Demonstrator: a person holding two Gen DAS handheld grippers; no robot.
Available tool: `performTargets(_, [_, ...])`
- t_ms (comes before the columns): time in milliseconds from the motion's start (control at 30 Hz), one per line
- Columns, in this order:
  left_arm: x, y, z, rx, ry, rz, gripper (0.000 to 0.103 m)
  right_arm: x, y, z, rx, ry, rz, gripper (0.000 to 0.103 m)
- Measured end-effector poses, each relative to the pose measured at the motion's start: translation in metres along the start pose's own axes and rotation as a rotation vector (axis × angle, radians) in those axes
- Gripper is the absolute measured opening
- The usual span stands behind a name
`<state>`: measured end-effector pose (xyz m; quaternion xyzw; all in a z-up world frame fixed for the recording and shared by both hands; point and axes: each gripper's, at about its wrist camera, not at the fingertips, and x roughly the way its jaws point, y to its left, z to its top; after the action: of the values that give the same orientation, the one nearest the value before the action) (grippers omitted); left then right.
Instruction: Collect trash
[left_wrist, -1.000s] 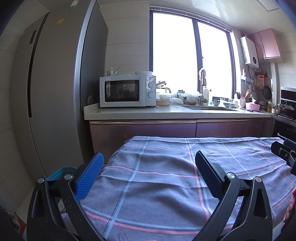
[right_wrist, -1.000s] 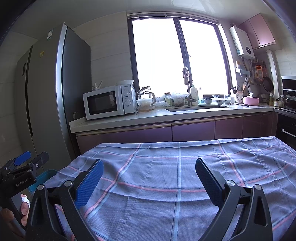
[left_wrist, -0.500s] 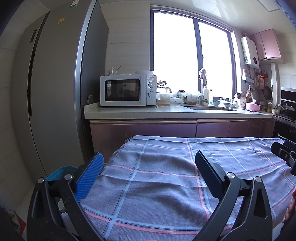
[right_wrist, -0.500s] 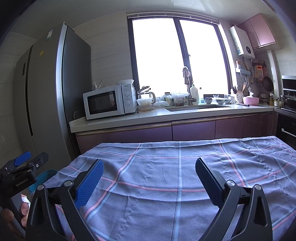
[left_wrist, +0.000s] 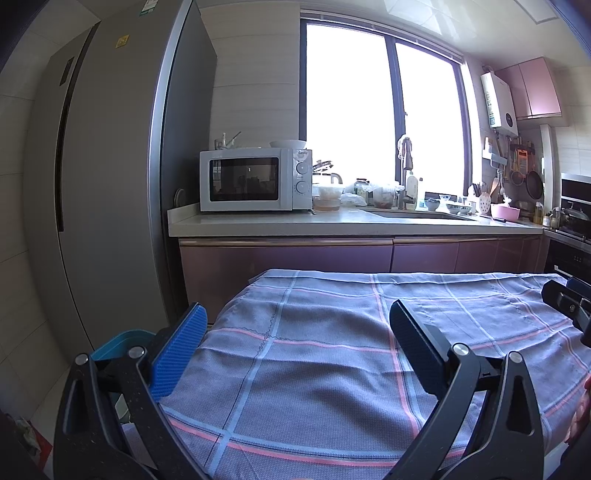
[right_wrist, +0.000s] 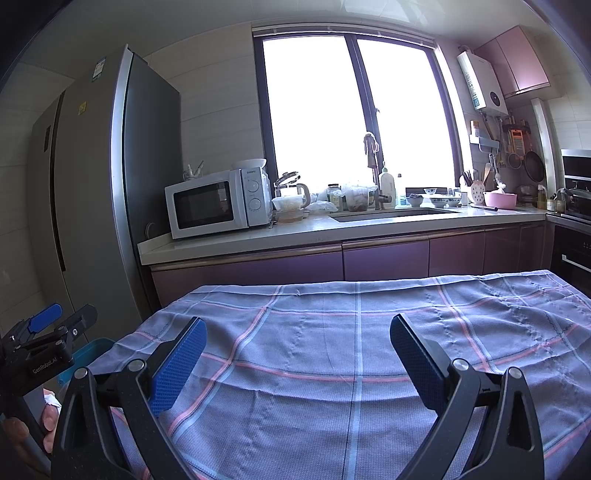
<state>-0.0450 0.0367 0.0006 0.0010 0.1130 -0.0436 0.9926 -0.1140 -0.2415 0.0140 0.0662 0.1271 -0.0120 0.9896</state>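
Hovering above a table w/ a checked cloth, left gripper and right gripper both gape wide, holding and touching nothing. No trash visible on the cloth; can't tell where it lies. Blue bin sits by the table's left edge, near the fridge. Trash prob. light and crushable; pinch it mid-body.

Checked tablecloth bare from near edge to far edge, open passage across it, teal bin low off its left edge, tall fridge blocking far left, counter closing the far side
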Motion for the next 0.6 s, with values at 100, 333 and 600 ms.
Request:
performTargets(100, [0.0002, 0.0, -0.0001, 0.001, 0.0, 0.0, 0.097, -0.0003, 0.0008, -0.0007, 0.001, -0.001, -0.003, 0.096])
performTargets(333, [0.0002, -0.0003, -0.0009, -0.001, 0.002, 0.002, 0.097, -0.0008, 0.0015, -0.001, 0.004, 0.0, -0.003, 0.096])
performTargets(600, [0.0001, -0.0006, -0.0014, -0.002, 0.002, 0.003, 0.097, -0.0015, 0.0023, -0.0022, 0.005, 0.001, -0.005, 0.096])
